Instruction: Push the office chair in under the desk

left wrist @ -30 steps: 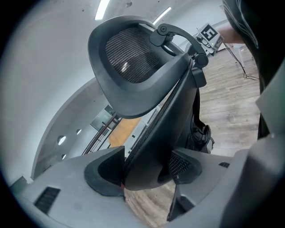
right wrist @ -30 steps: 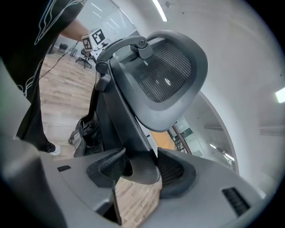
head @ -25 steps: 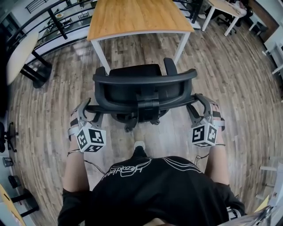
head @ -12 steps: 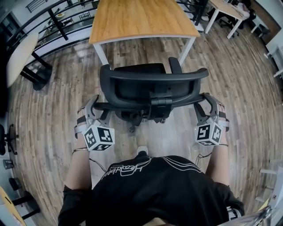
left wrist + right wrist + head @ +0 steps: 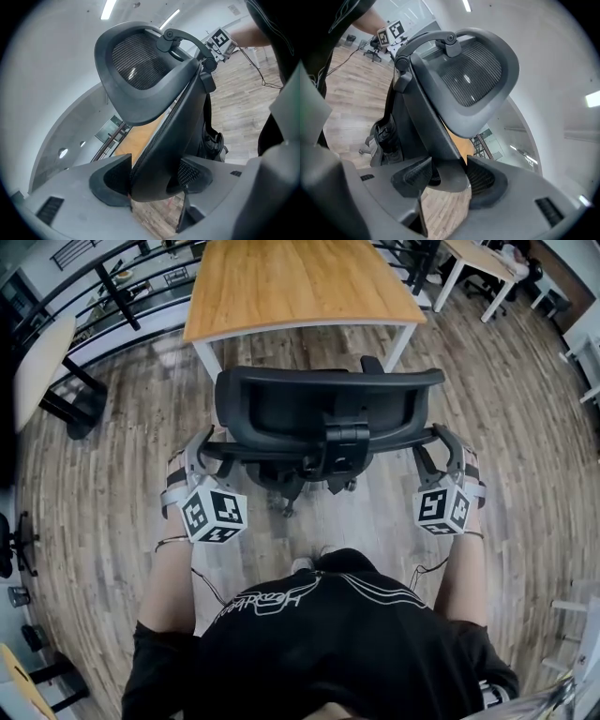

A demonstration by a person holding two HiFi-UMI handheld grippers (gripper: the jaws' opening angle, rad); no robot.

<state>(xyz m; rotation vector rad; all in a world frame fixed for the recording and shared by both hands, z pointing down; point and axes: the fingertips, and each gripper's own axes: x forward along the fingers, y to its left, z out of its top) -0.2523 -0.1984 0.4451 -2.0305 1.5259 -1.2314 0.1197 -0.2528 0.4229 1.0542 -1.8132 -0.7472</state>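
A black office chair (image 5: 323,409) stands with its back towards me, its seat at the front edge of the wooden desk (image 5: 291,282) with white legs. My left gripper (image 5: 208,451) is shut on the left edge of the chair's backrest. My right gripper (image 5: 433,444) is shut on the right edge. In the left gripper view the dark backrest frame (image 5: 178,117) fills the gap between the pads of the left gripper (image 5: 154,176). The right gripper view shows the same hold: the right gripper (image 5: 447,176) pinches the frame below the mesh headrest (image 5: 468,75).
A pale round-edged table (image 5: 37,352) on black legs stands at the left, with black railings behind it. White desks (image 5: 478,259) and another chair are at the far right. My own body in a black shirt (image 5: 309,643) is close behind the chair. Wood floor all round.
The chair has rolled forward towards the desk, with both grippers following on its backrest. Its top edge now sits nearer the desk's front rim.
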